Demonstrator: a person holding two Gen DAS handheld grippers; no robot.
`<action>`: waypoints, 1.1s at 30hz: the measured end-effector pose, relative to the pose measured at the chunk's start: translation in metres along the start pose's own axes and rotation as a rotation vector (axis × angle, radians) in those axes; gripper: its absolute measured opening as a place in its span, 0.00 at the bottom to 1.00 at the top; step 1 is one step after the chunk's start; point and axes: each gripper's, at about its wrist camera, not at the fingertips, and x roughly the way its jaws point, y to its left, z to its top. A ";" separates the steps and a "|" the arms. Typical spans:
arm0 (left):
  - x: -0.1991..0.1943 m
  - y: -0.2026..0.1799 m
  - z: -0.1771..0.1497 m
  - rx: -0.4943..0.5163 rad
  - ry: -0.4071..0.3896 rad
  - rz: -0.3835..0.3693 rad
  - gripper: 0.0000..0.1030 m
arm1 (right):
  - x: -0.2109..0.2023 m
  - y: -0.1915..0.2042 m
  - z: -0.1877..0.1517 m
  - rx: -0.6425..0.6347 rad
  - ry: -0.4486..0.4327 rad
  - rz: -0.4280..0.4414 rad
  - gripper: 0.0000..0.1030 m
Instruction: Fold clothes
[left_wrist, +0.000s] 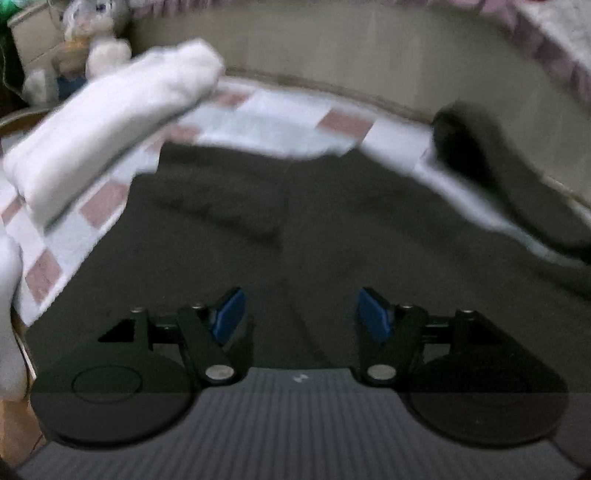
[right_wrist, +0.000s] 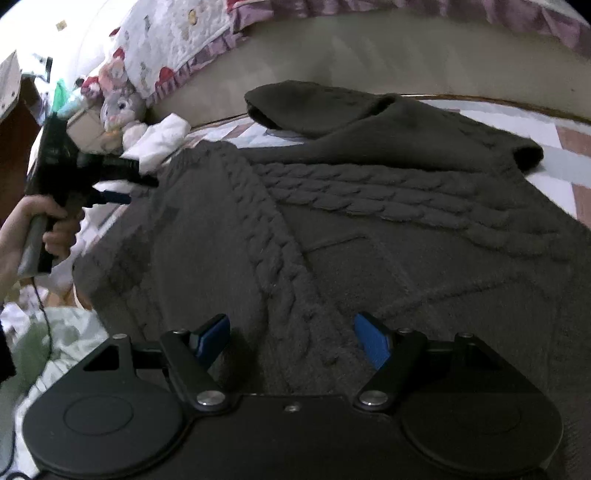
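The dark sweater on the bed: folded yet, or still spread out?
Partly folded. The dark sweater lies mostly spread on the bed cover, with one sleeve doubled across its far end. No tidy stack yet.

The sweater (right_wrist: 369, 229) was dark charcoal grey, knitted with raised cable braids. Under it the mat (left_wrist: 280, 125) showed a check of white, pale blue and dusty pink squares. A folded cloth (left_wrist: 110, 125) was plain white. The bedspread (right_wrist: 162, 48) was white with small prints and a mauve frill. The plush rabbit (right_wrist: 122, 107) was grey and white. Both tools were black with blue pads (right_wrist: 373, 345).
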 end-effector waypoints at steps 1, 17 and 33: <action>0.010 0.008 -0.001 -0.033 0.031 -0.037 0.66 | 0.001 0.002 0.001 -0.009 0.007 -0.006 0.78; -0.003 -0.001 -0.017 0.084 -0.063 0.016 0.13 | 0.001 -0.004 0.006 -0.026 0.037 -0.018 0.57; -0.014 -0.086 0.048 -0.013 -0.032 -0.383 0.69 | -0.041 -0.034 0.022 0.114 -0.075 -0.073 0.40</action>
